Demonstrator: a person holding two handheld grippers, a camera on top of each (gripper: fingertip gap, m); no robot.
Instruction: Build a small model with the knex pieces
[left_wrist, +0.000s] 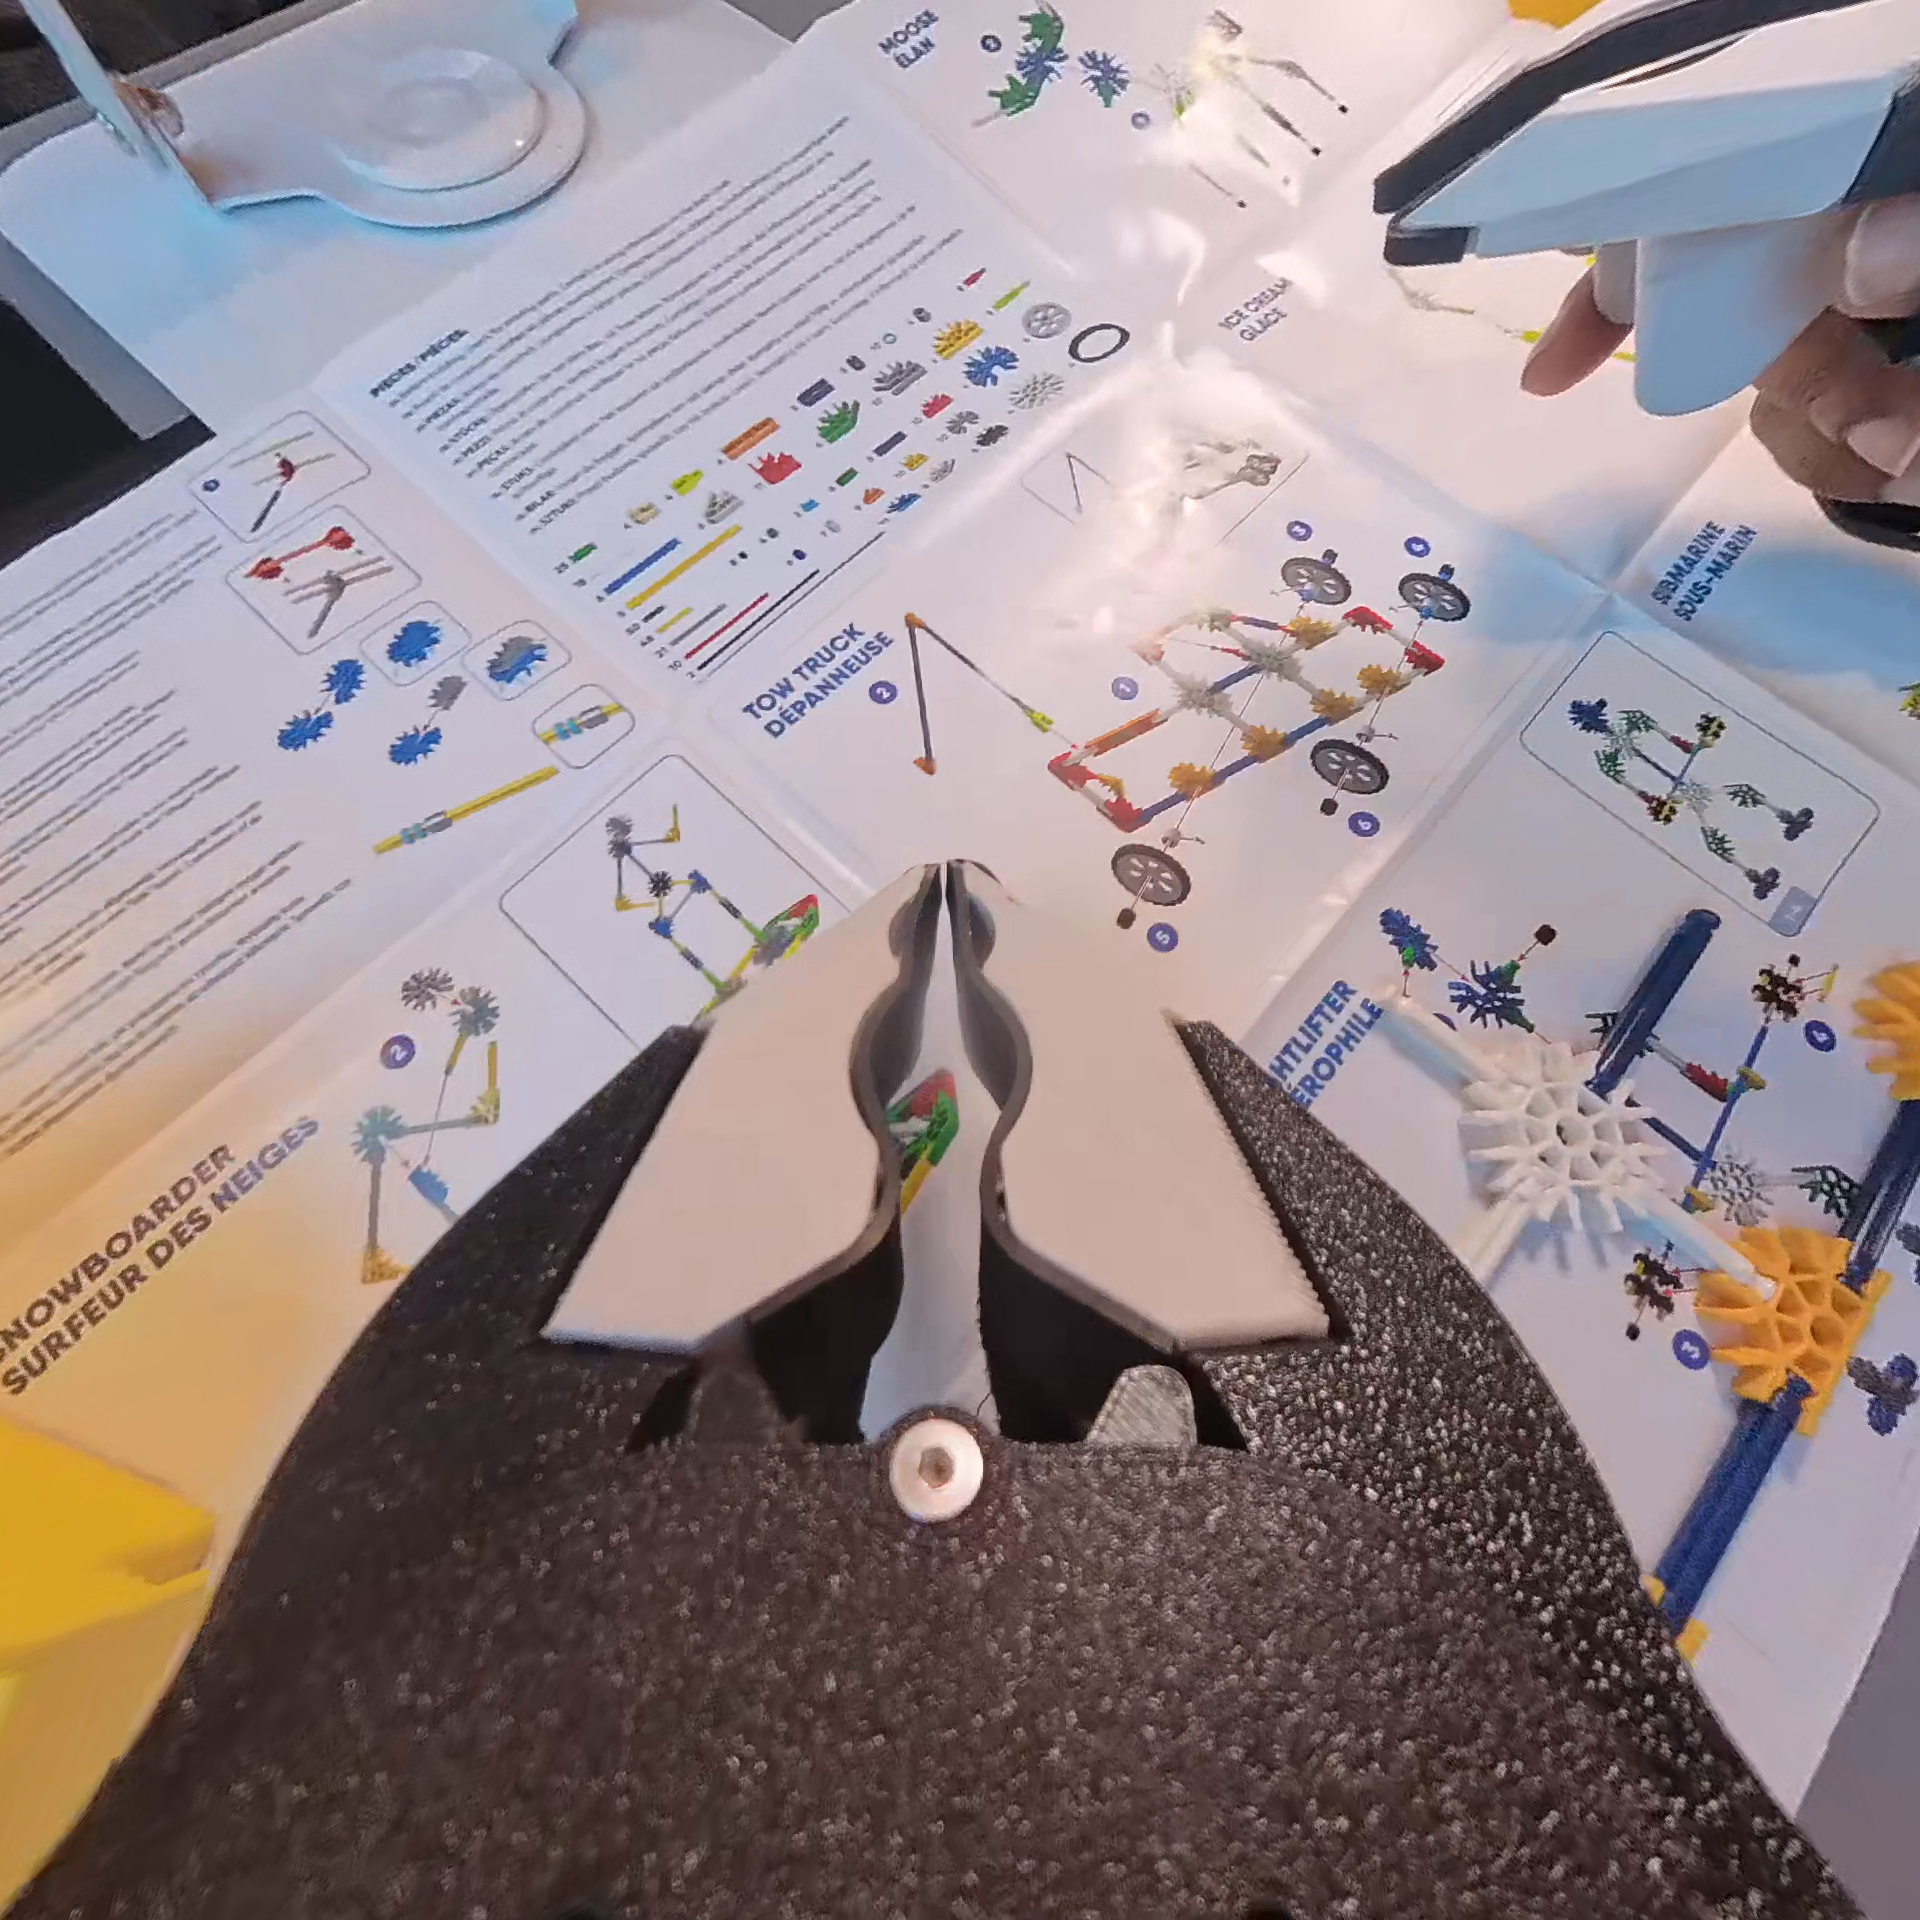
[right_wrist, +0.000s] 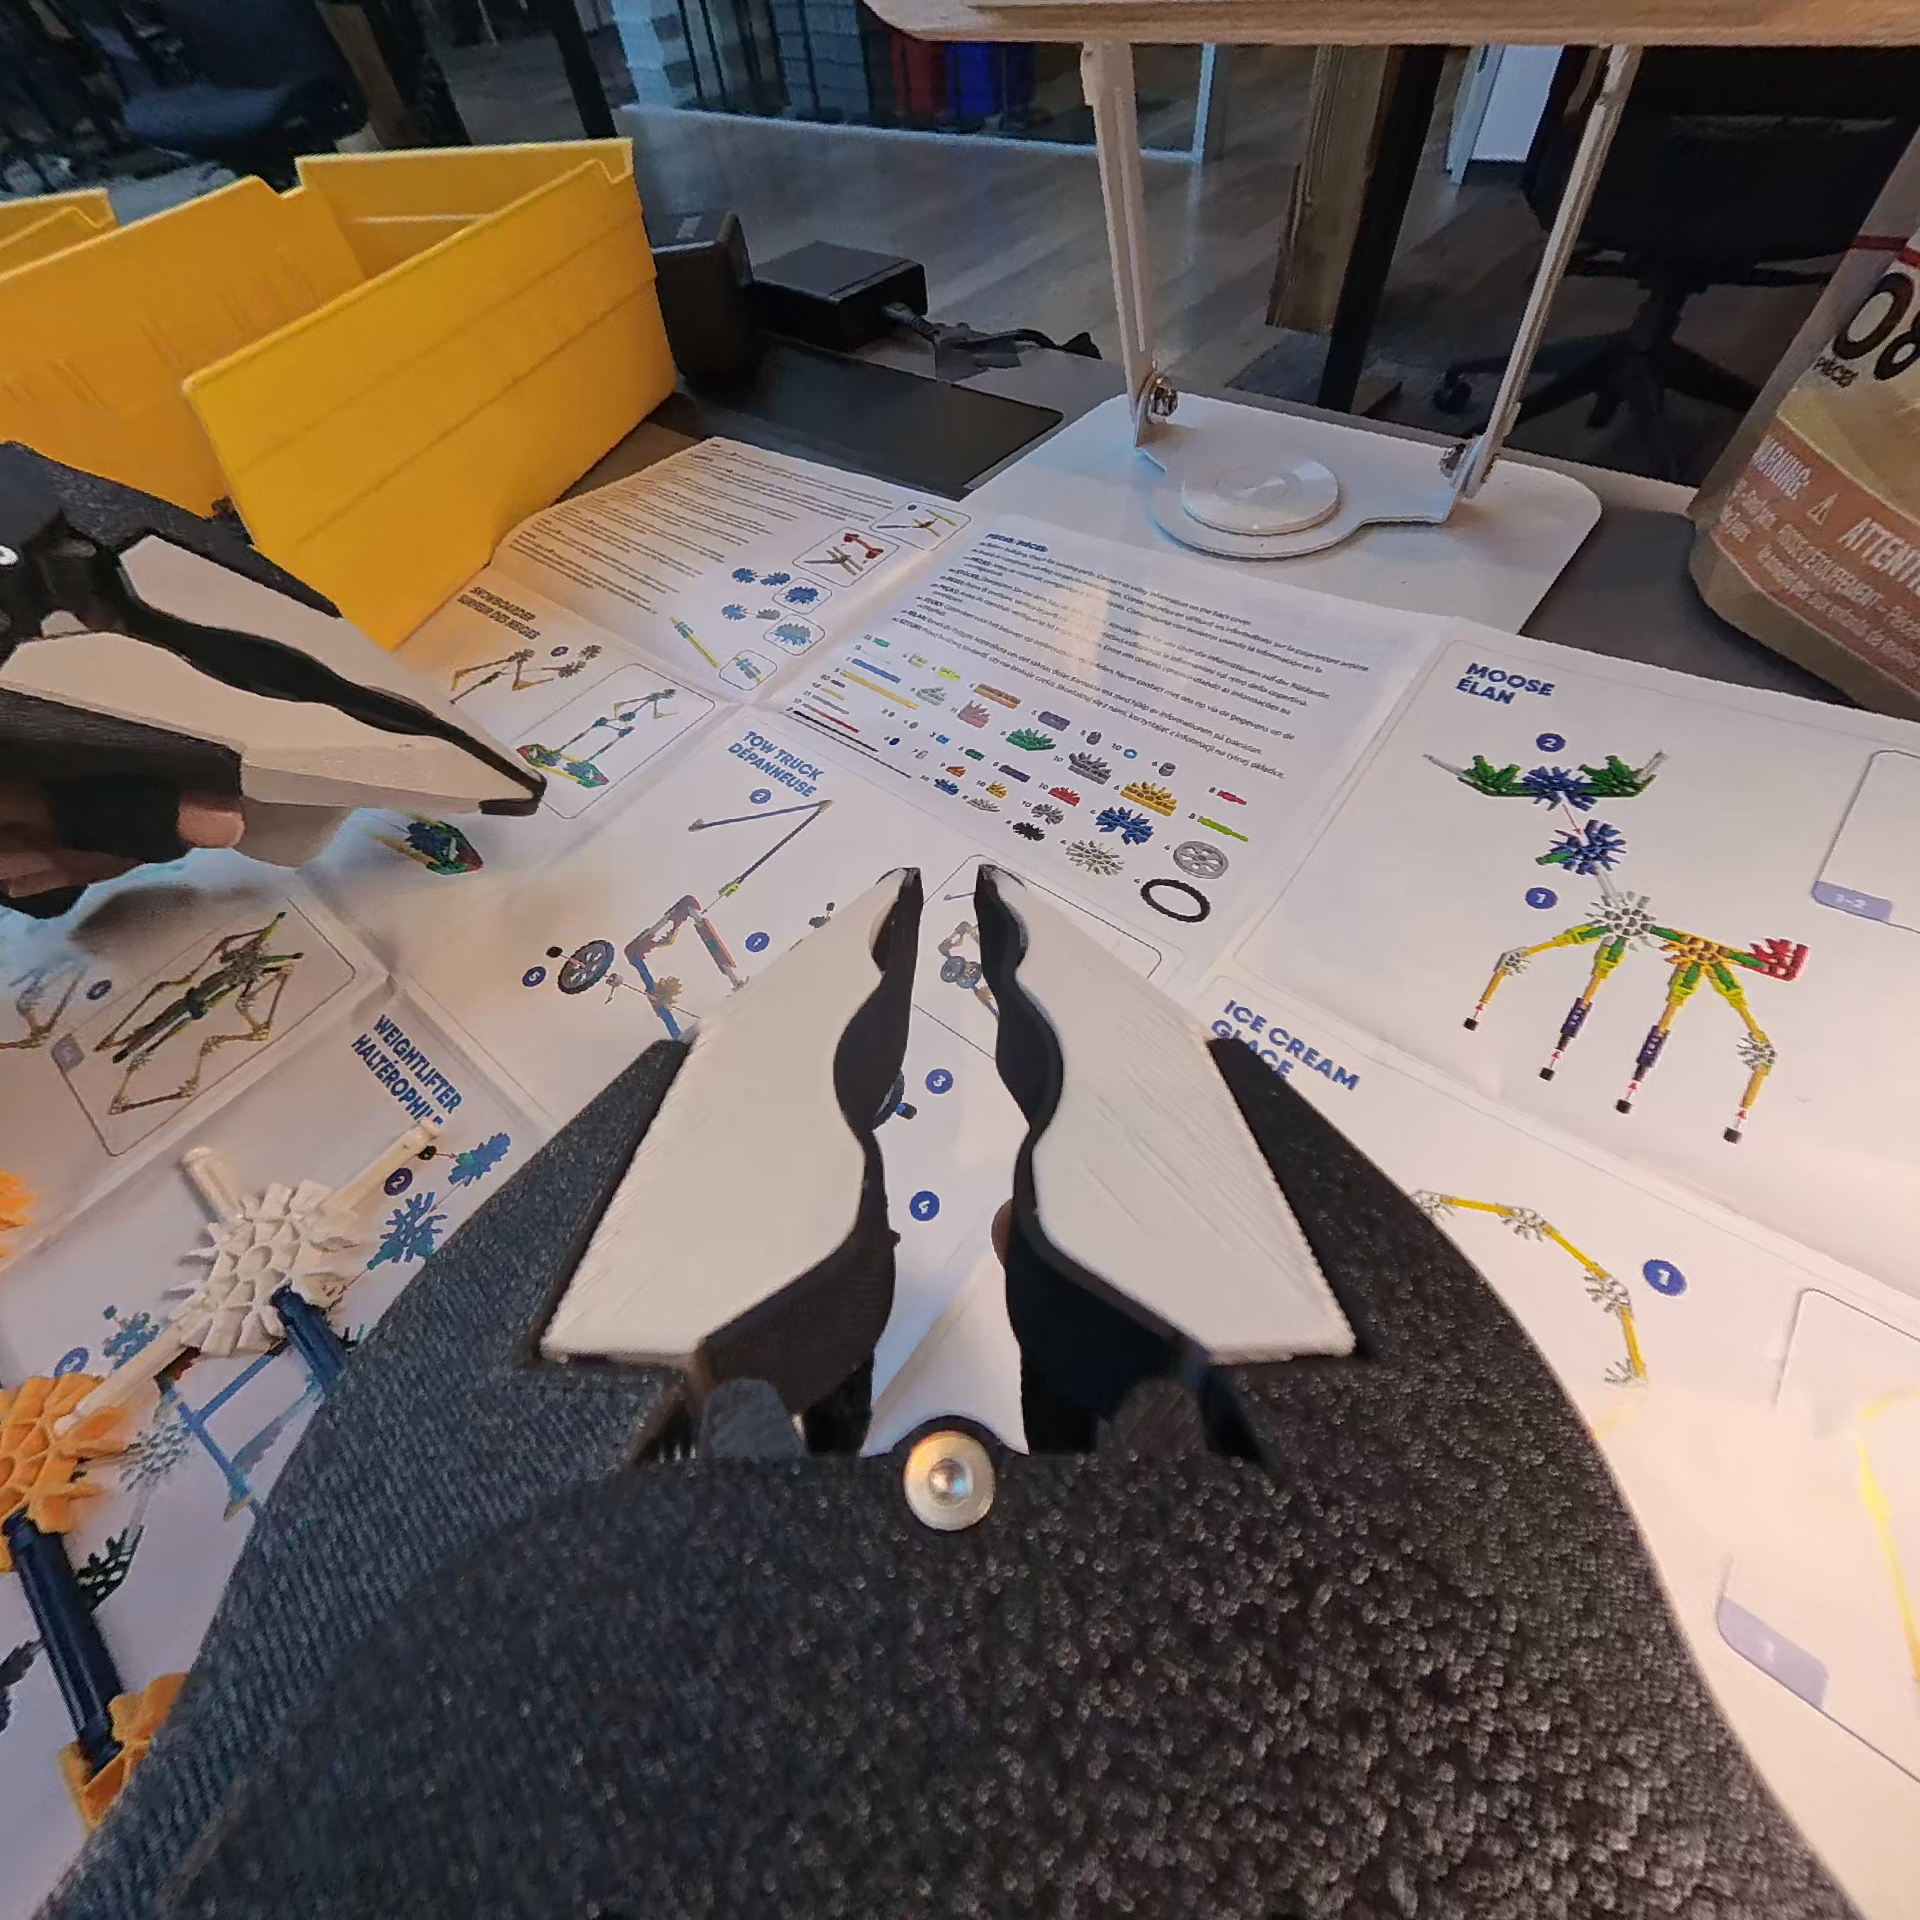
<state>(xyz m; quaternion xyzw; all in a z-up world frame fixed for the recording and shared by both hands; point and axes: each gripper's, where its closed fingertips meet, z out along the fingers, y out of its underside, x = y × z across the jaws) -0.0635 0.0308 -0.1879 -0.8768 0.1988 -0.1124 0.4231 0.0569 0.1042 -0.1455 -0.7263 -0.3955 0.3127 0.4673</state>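
My left gripper (left_wrist: 943, 868) is shut and empty, hovering just above a large unfolded instruction sheet (left_wrist: 790, 416) with coloured building diagrams. It also shows at the left of the right wrist view (right_wrist: 520, 800), held by a hand. My right gripper (right_wrist: 948, 881) is open by a narrow gap, holds nothing, and hovers over the middle of the same sheet (right_wrist: 1351, 831). It also shows at the top right of the left wrist view (left_wrist: 1397, 223). A small rod-and-connector build lies on the sheet with a white connector (left_wrist: 1558, 1132), orange connectors (left_wrist: 1787, 1320) and blue rods (left_wrist: 1662, 987). In the right wrist view the build (right_wrist: 260, 1257) lies at the lower left.
Yellow bins (right_wrist: 436, 395) stand along the far left of the table. A white stand base (right_wrist: 1257, 499) sits behind the sheet, also in the left wrist view (left_wrist: 436, 125). A brown paper bag (right_wrist: 1818, 520) stands at the far right. A black pad (right_wrist: 883, 405) lies behind the sheet. About 15 centimeters separates my left fingertips from my right.
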